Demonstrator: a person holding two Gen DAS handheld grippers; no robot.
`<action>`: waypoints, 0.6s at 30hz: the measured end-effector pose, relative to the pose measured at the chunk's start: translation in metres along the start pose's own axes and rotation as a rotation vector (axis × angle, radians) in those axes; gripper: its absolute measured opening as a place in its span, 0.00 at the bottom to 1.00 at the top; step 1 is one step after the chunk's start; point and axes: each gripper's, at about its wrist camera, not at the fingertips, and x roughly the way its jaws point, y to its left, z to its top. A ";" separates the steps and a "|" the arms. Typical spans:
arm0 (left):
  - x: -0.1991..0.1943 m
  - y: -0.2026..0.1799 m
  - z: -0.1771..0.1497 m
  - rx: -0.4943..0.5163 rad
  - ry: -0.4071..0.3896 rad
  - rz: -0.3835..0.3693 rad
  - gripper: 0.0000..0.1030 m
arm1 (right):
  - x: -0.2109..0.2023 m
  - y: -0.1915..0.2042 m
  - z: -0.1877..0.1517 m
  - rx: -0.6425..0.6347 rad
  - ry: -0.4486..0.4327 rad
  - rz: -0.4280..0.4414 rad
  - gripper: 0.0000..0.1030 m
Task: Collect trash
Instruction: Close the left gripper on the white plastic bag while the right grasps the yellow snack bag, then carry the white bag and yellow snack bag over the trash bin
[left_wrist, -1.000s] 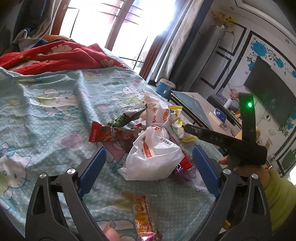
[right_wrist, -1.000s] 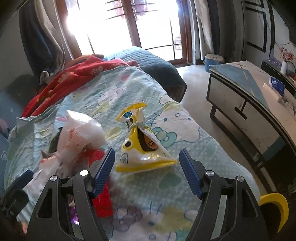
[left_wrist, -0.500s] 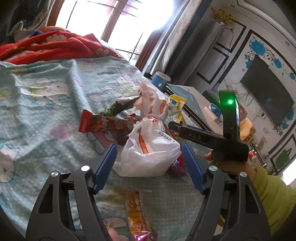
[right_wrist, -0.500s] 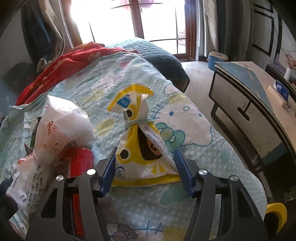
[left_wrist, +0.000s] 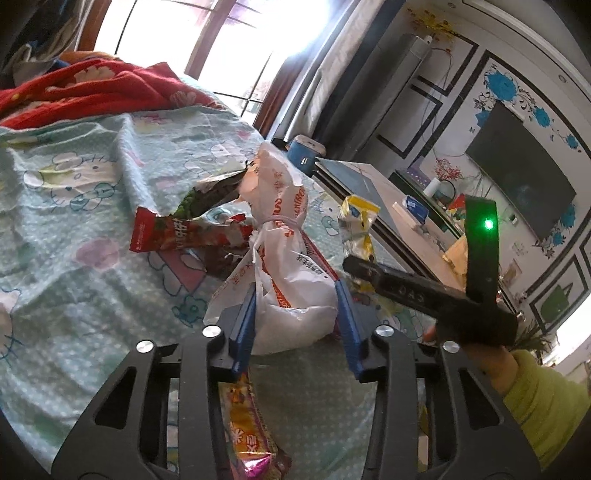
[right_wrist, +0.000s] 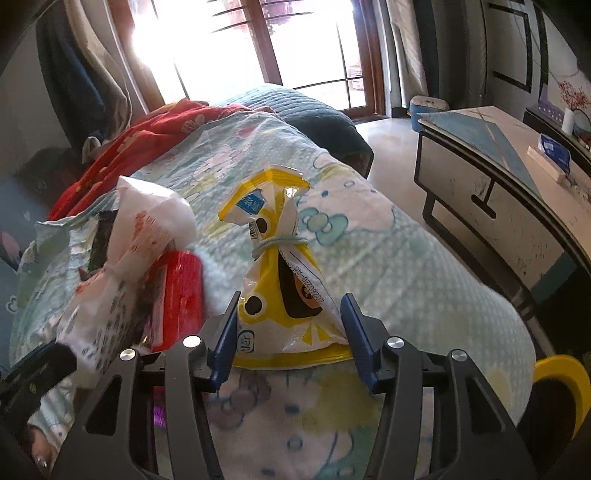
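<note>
The white bag (left_wrist: 291, 295) is pinched by the closing left gripper (left_wrist: 295, 321); the yellow bag (right_wrist: 284, 295) is bracketed by the closing right gripper (right_wrist: 290, 332), contact unclear. Thin plastic could slip or tear if lifted.

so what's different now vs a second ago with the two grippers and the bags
Both grippers came in and their jaws have just been closing. The left gripper now squeezes the tied white bag, which was lying free between wide jaws before. The right gripper has moved up to the tied yellow bag, its blue pads now against the bag's sides. Unchanged: both bags still sit on the bedsheet, and the red wrapper lies where it was.
</note>
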 end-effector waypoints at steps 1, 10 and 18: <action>-0.001 -0.001 0.000 0.004 -0.006 -0.001 0.27 | 0.000 0.000 0.000 0.000 0.000 0.000 0.49; -0.018 -0.017 0.002 0.049 -0.047 -0.032 0.25 | -0.028 -0.006 -0.027 0.064 -0.008 0.041 0.48; -0.031 -0.039 0.003 0.089 -0.077 -0.069 0.25 | -0.055 -0.009 -0.039 0.087 -0.035 0.059 0.47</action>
